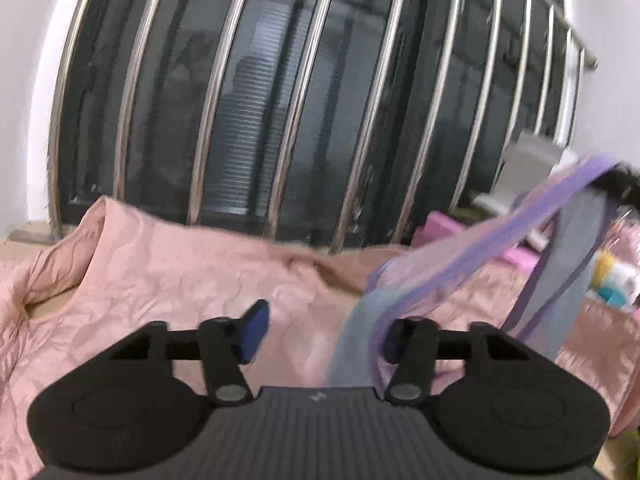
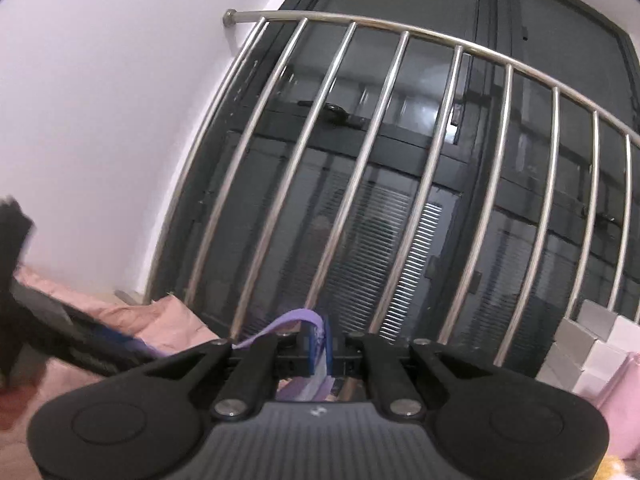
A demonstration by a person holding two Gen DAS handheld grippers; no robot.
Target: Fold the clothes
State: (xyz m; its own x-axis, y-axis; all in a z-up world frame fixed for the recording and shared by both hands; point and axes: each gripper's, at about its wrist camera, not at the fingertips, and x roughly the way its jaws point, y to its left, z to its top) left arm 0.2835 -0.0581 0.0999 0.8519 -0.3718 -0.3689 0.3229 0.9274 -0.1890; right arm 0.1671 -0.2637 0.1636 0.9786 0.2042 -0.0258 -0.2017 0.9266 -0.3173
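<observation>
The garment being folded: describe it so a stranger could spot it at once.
Start at the barred window and drop to the pink quilt spread below it. Hanging above the quilt's right side is the garment, a thin grey-blue piece edged in purple bands. Unlike the bedding, it is strung in the air, pinched by the right gripper.

- One garment of lilac and grey-blue fabric with purple trim (image 1: 460,256), right of frame.
- One crumpled pink satin quilt (image 1: 168,264), lower left.
- One steel window railing (image 1: 296,120), upper frame.
- Two black two-finger grippers: left gripper (image 1: 320,338), right gripper (image 2: 320,346), bottom centre.
</observation>
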